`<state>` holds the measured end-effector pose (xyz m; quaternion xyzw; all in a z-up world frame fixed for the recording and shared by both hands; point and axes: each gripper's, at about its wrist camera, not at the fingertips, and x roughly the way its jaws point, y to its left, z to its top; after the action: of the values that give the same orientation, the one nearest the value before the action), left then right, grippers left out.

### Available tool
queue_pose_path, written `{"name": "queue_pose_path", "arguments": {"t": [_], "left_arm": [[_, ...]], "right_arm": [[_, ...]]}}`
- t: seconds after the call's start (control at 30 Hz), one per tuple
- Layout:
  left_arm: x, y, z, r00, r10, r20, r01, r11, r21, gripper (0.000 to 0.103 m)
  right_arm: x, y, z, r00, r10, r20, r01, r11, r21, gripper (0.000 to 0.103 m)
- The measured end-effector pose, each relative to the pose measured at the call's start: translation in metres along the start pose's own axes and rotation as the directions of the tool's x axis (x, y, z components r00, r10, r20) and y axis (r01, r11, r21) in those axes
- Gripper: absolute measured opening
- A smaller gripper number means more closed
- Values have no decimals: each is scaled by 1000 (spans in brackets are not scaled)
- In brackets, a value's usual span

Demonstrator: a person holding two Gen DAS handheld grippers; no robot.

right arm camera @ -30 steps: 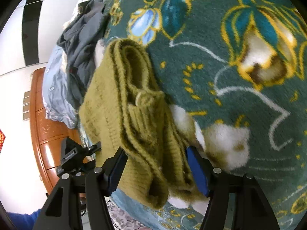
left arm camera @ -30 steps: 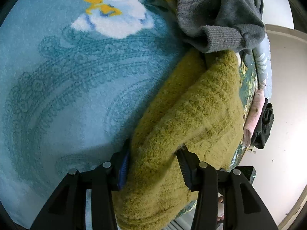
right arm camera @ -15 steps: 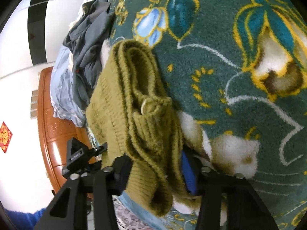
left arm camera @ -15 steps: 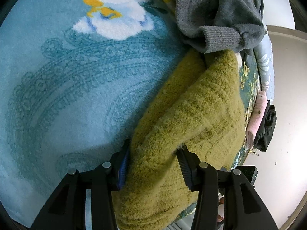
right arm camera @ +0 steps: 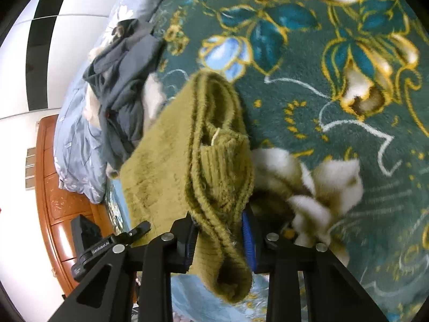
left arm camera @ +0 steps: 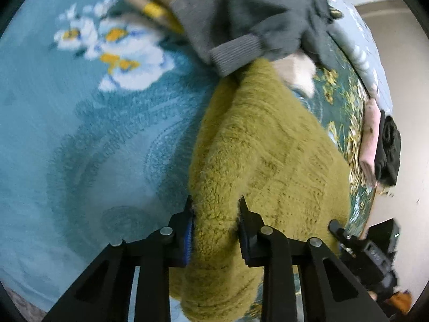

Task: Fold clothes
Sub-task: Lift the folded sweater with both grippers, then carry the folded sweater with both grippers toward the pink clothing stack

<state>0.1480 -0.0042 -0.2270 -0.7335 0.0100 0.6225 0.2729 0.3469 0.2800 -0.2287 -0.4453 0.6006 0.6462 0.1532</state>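
**Both grippers pinch the olive sweater over the floral blanket**

The floral blanket (left arm camera: pixel 80 134) covers the bed, pale teal under the left wrist view and dark green with gold-edged flowers (right arm camera: pixel 335 107) in the right one. Broad bare stretches of it lie open to the left of the left gripper and to the right of the right gripper. The olive sweater (left arm camera: pixel 262 155) hangs bunched between the two grippers, its far end touching a heap of grey clothes (left arm camera: pixel 254 18). Folded pink and black garments (left arm camera: pixel 380 145) sit at the bed's right edge. The left gripper (left arm camera: pixel 215 230) is clamped on a thick fold of sweater; the right gripper (right arm camera: pixel 218 230) squeezes its ribbed hem (right arm camera: pixel 222 177), whose loop droops below the fingers.
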Motion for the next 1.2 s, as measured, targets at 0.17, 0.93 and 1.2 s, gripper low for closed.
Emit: {"name": "queue_pose_path", "arguments": {"t": [0.17,0.93,1.2], "left_arm": [[-78,80,53,999,0,34,-2,999,47,27],[-236,-55,-22,930,-182,321,98,961,260,27],[-255,-185,-63,855,-217,471,45,936,350,27]], "right_arm": [[-26,40,-21,999,-37,29,38,998,-55,31],[-209,162,-111,970,88,225,-7,941,-338,30],[-290,140,-70,946,232,227,-115,893,-435,30]]}}
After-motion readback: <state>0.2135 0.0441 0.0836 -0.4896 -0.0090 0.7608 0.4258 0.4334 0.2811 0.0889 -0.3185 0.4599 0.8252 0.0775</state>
